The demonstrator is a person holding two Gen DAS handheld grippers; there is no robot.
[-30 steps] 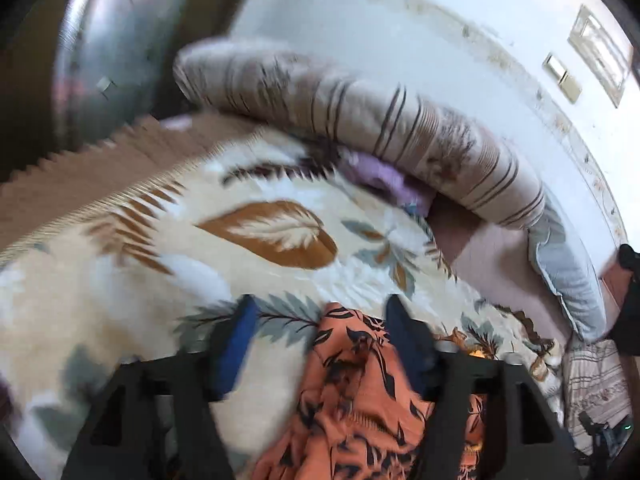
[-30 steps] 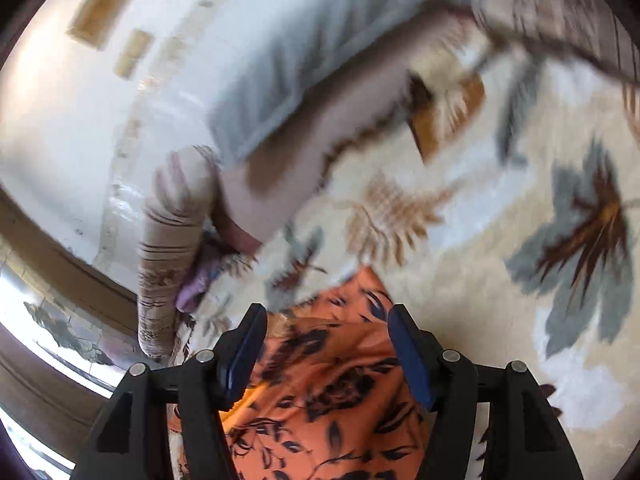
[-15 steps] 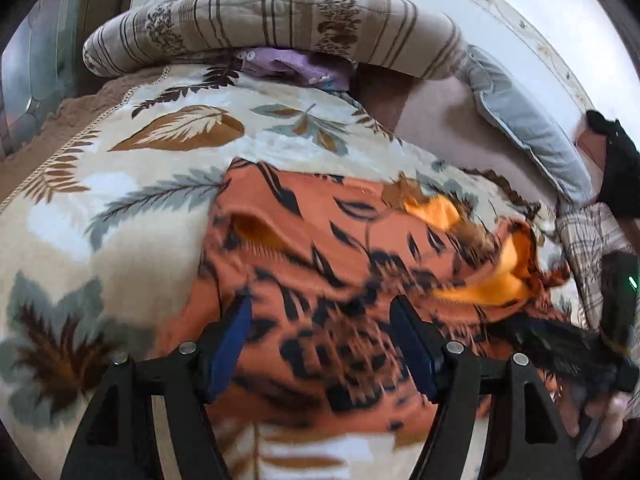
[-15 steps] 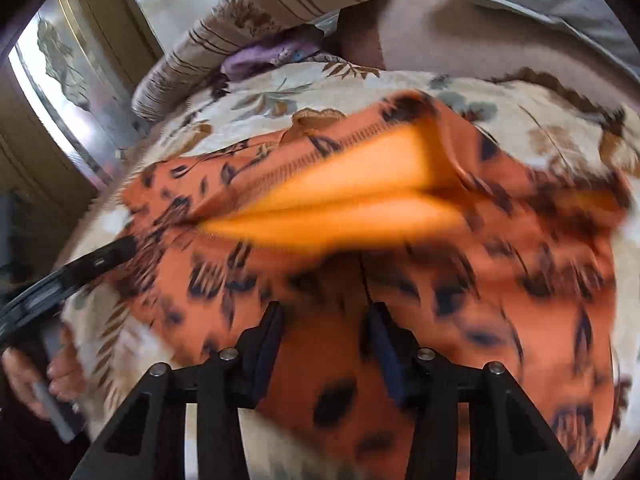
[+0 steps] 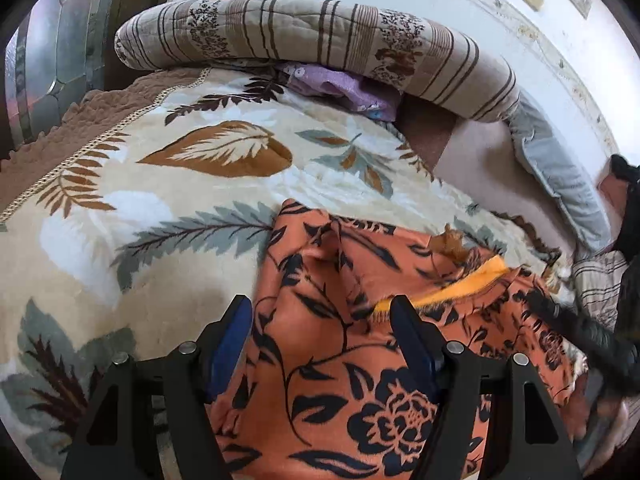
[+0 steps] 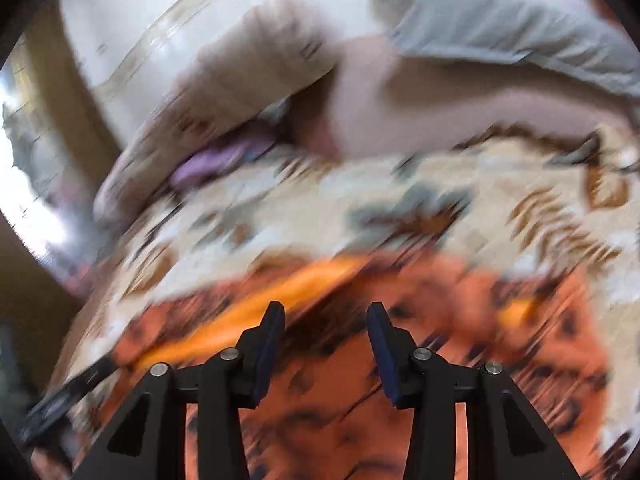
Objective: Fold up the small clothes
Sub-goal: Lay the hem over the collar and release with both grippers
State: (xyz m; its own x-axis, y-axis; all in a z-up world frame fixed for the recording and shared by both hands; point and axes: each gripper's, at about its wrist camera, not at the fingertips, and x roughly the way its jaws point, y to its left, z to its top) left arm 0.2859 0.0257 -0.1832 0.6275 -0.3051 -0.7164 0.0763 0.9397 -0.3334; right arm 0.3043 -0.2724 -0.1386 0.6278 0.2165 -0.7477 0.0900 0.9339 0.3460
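Orange garment (image 5: 344, 344) with black floral print, lying crumpled on the blanket directly beneath and ahead of both grippers; bright orange lining (image 5: 460, 286) exposed along a fold just ahead of the left gripper's right finger. Leaf-patterned blanket (image 5: 168, 208), cream with brown and grey foliage, spread ahead and to the left. Striped bolster (image 5: 320, 36) far ahead against the wall, purple cloth (image 5: 340, 88) tucked under it. Grey pillow (image 5: 560, 176) ahead to the right. Left gripper (image 5: 320, 316): released, jaws wide, fabric between them but ungripped. Right gripper (image 6: 326, 320): jaws parted above the same garment (image 6: 460, 320); view heavily blurred, contact with fabric indeterminable.
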